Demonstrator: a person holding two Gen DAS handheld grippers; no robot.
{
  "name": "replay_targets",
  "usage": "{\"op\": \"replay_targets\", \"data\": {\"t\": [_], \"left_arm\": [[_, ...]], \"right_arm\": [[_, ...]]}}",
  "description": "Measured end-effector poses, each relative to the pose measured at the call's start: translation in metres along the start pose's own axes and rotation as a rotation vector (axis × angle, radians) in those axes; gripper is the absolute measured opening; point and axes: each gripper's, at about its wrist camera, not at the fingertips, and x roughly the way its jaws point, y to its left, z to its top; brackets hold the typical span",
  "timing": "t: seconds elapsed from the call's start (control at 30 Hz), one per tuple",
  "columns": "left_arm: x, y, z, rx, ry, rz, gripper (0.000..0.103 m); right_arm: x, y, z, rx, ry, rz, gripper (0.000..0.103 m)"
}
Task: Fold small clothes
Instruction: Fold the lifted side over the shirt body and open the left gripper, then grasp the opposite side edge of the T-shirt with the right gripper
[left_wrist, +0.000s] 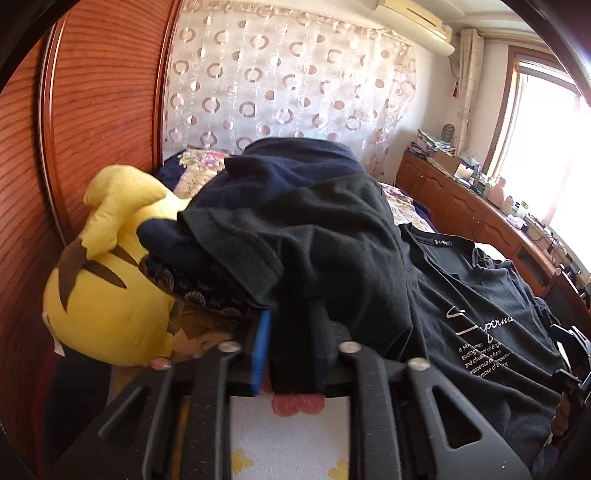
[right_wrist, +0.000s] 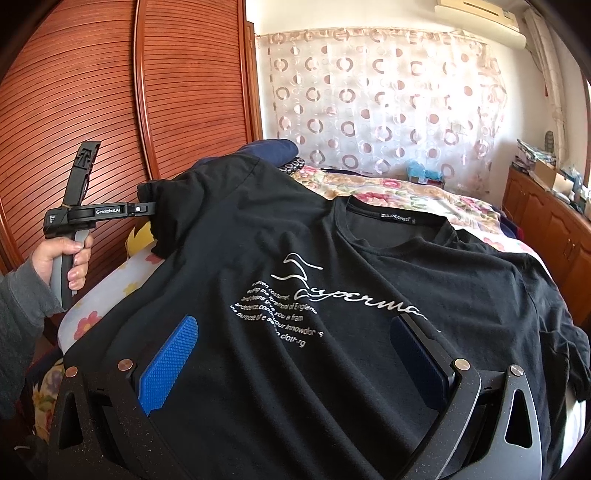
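A black T-shirt with white lettering lies face up on the bed, collar toward the far side. My left gripper is shut on its left sleeve, holding it slightly off the bed. In the left wrist view the sleeve's black cloth is bunched and pinched in my left gripper, beside the blue pad. My right gripper stands open over the shirt's lower front, with its blue pads wide apart and nothing pinched.
A yellow plush toy lies left of the sleeve, against the wooden wardrobe. Dark blue clothes are heaped behind the shirt. Floral bedding covers the bed. A cluttered wooden cabinet runs along the right under the window.
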Motion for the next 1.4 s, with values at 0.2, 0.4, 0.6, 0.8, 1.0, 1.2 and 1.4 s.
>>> {"op": "replay_targets", "data": {"t": [0.2,0.4,0.6,0.8,1.0,1.2,1.4], "left_arm": [[-0.013,-0.007,0.007,0.019,-0.042,0.002,0.003],[-0.037,-0.053,0.032,0.107,-0.11,-0.053,0.002],[-0.027,-0.119,0.057,0.225,-0.092,-0.146,0.002],[-0.003,-0.164,0.05,0.306,-0.023,-0.195,0.002],[-0.007,-0.168,0.032,0.288,0.014,-0.196,0.02],[-0.025,-0.148,0.021,0.228,-0.01,-0.191,0.039],[-0.034,-0.124,0.008,0.196,-0.024,-0.112,0.077]], "right_arm": [[0.0,-0.003,-0.001,0.016,-0.001,-0.007,0.103],[-0.007,-0.011,-0.001,0.036,-0.009,-0.025,0.103],[-0.022,-0.028,0.0,0.074,-0.041,-0.062,0.103],[-0.037,-0.042,-0.008,0.104,-0.048,-0.1,0.103],[-0.039,-0.045,-0.012,0.128,-0.039,-0.113,0.103],[-0.033,-0.041,-0.002,0.107,-0.03,-0.095,0.103],[-0.013,-0.05,0.02,0.053,-0.019,-0.031,0.097]]}}
